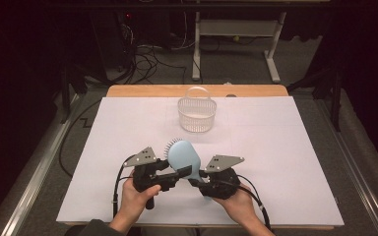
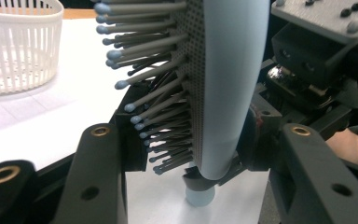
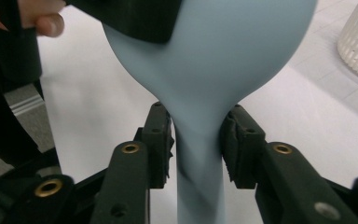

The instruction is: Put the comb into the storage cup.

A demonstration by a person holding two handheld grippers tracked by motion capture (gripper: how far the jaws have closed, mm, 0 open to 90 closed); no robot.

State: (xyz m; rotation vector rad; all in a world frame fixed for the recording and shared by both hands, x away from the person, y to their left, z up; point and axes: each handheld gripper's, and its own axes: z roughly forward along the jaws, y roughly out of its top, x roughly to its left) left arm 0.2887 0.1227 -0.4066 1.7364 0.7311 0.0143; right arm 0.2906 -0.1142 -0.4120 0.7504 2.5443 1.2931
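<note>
- The pale blue hairbrush was held above the white table cover, near its front middle, bristles facing the person's left.
- The left gripper was clamped across the brush head, one pad on the bristles, one on the smooth back.
- The right gripper had its jaws narrow around the brush neck; whether the pads pressed on it could not be told.
- A white slatted basket stood at 12 o'clock from the brush, well apart.
</note>
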